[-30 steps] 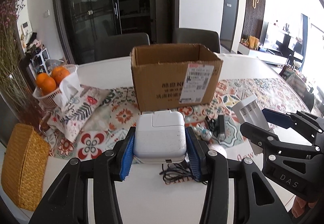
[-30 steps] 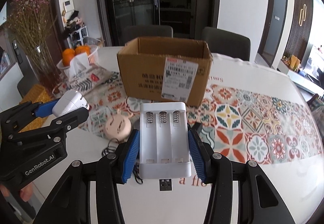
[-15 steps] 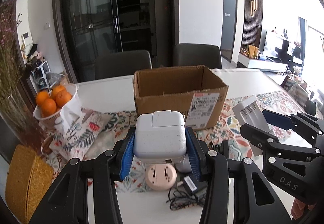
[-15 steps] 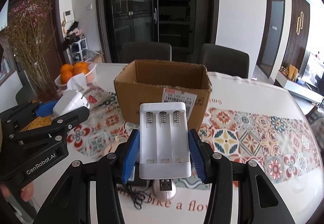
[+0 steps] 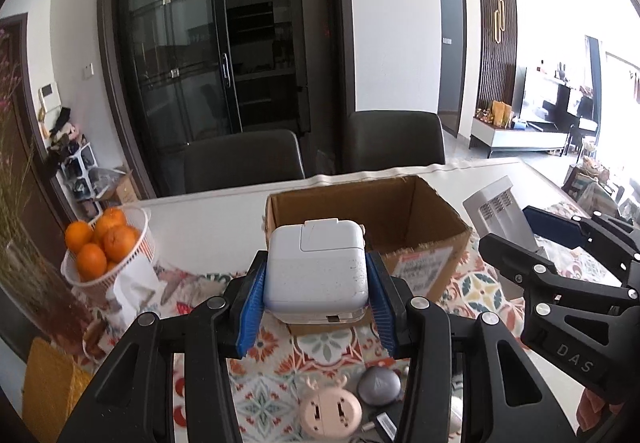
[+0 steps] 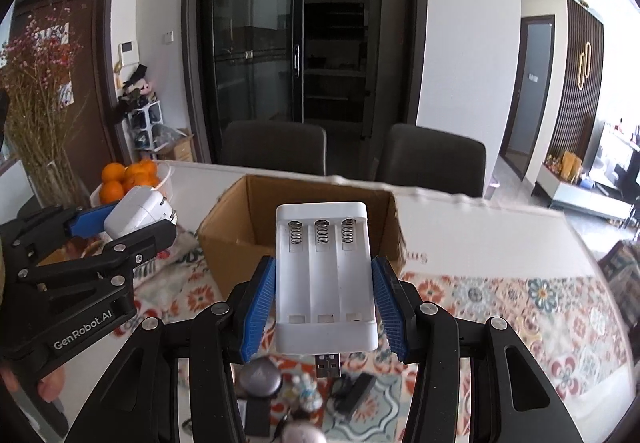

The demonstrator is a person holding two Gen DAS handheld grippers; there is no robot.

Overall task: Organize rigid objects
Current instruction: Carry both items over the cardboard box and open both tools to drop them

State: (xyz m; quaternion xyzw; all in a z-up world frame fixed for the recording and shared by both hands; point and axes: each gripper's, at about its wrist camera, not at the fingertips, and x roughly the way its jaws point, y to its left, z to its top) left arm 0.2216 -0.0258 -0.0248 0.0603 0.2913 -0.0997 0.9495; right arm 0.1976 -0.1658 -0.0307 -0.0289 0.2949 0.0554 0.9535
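My left gripper [image 5: 316,297] is shut on a white square power adapter [image 5: 316,275], held in the air just in front of the open cardboard box [image 5: 416,215]. My right gripper [image 6: 326,309] is shut on a white battery charger [image 6: 326,283] with three empty slots and a USB plug at its near end, also raised before the box [image 6: 236,219]. Each gripper shows in the other's view: the right one [image 5: 532,231] with the charger [image 5: 500,211], the left one [image 6: 128,227] with the adapter [image 6: 136,211].
Below lie a pink round gadget [image 5: 330,411], a grey pebble-shaped item [image 5: 378,385], a black adapter with cable [image 6: 354,389]. A basket of oranges [image 5: 104,247], a yellow woven box [image 5: 48,391] and a vase of dried flowers [image 6: 44,123] stand left. Two dark chairs [image 6: 276,147] are behind.
Both grippers have risen and moved toward the box with their loads, so the box's inside now shows. The small items on the patterned runner have slipped lower in both views.
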